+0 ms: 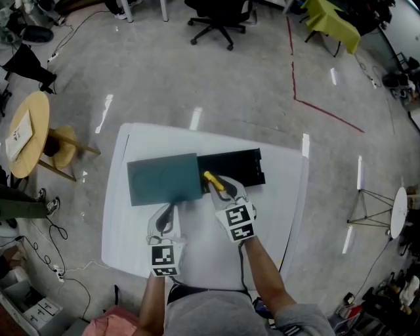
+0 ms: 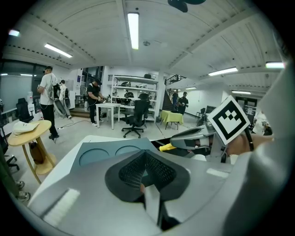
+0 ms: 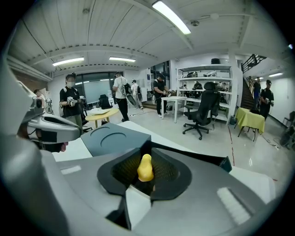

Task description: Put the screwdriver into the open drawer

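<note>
A yellow-handled screwdriver [image 1: 211, 178] is clamped in my right gripper [image 1: 220, 186], and its handle end sticks out between the pads [image 3: 145, 168]. It hangs over the left end of the open black drawer [image 1: 239, 165], right beside the dark teal cabinet [image 1: 163, 178] that the drawer slides out of. In the right gripper view the drawer's rim [image 3: 203, 157] runs off to the right behind the jaws. My left gripper [image 1: 168, 211] is at the cabinet's near edge, its tips [image 2: 145, 159] together with nothing between them. In the left gripper view, the right gripper [image 2: 196, 139] shows with the yellow handle.
The cabinet stands on a white table [image 1: 275, 197]. On the floor are a round wooden table [image 1: 29, 134] at the left, an office chair [image 1: 220, 20] at the back and a small white stand [image 1: 398, 211] at the right. People stand in the far background.
</note>
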`<state>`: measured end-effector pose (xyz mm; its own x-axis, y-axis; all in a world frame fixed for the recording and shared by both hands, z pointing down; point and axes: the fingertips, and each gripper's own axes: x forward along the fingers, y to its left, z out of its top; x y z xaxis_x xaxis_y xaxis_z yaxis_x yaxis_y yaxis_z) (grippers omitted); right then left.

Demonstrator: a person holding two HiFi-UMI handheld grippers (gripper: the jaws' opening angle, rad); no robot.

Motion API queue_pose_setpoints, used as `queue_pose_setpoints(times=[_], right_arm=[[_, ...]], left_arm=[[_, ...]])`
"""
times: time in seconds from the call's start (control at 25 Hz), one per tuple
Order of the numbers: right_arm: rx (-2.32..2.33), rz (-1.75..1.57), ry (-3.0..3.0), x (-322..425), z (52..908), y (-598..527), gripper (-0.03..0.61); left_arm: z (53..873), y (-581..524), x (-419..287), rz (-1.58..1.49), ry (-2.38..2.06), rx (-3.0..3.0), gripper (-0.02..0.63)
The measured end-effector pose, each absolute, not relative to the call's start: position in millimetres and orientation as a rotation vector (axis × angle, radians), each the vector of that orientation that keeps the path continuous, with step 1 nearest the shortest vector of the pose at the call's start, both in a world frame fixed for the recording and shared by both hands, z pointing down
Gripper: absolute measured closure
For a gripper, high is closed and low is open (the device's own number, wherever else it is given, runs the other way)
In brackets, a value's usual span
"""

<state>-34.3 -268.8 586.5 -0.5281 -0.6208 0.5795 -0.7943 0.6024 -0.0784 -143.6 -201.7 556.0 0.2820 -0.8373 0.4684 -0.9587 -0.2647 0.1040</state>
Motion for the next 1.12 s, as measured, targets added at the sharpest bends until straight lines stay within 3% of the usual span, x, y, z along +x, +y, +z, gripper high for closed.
queue_pose_setpoints(times=[1.12], right_arm=[[1.054, 0.471, -2.207, -10, 632, -273, 0.486]], left_arm=[[578, -209, -131, 0.488, -1.583, 2.165, 0.603]])
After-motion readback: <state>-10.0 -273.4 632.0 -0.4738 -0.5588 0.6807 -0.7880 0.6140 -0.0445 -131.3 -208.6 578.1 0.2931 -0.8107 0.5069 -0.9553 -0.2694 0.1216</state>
